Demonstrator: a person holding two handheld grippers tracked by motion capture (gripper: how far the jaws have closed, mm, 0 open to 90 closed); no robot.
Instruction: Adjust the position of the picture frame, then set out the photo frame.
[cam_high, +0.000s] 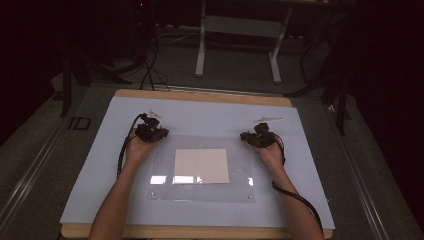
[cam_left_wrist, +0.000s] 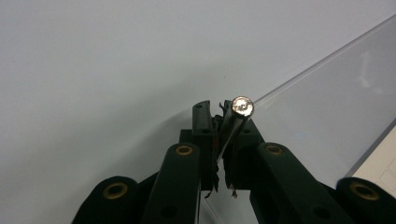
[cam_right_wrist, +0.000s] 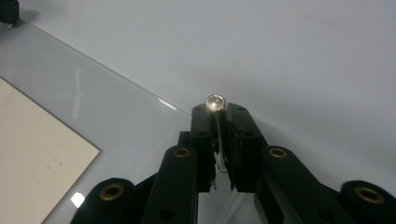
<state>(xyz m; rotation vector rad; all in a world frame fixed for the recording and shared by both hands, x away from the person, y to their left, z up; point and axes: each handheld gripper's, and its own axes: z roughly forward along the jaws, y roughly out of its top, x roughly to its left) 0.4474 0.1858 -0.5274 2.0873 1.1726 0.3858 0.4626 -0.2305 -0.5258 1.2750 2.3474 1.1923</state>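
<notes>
A clear plastic sheet (cam_high: 200, 190) lies flat on the white mat, with a cream paper (cam_high: 201, 165) under its middle. My left gripper (cam_high: 152, 133) is at the sheet's far left corner and my right gripper (cam_high: 257, 136) at its far right corner. In the left gripper view the gripper (cam_left_wrist: 224, 112) is shut on the edge of the sheet (cam_left_wrist: 327, 102), just beside a round metal screw head (cam_left_wrist: 243, 106). In the right gripper view the gripper (cam_right_wrist: 219, 112) is likewise shut on the sheet (cam_right_wrist: 93, 107) at a screw head (cam_right_wrist: 215, 102). The paper (cam_right_wrist: 32, 154) lies under the sheet.
The white mat (cam_high: 100, 165) covers a wooden table (cam_high: 200, 95). Small screws mark the sheet's near corners (cam_high: 152, 196). Beyond the table stand a white desk frame (cam_high: 201, 50) and floor cables (cam_high: 150, 70). The other gripper (cam_right_wrist: 9, 11) shows far off in the right gripper view.
</notes>
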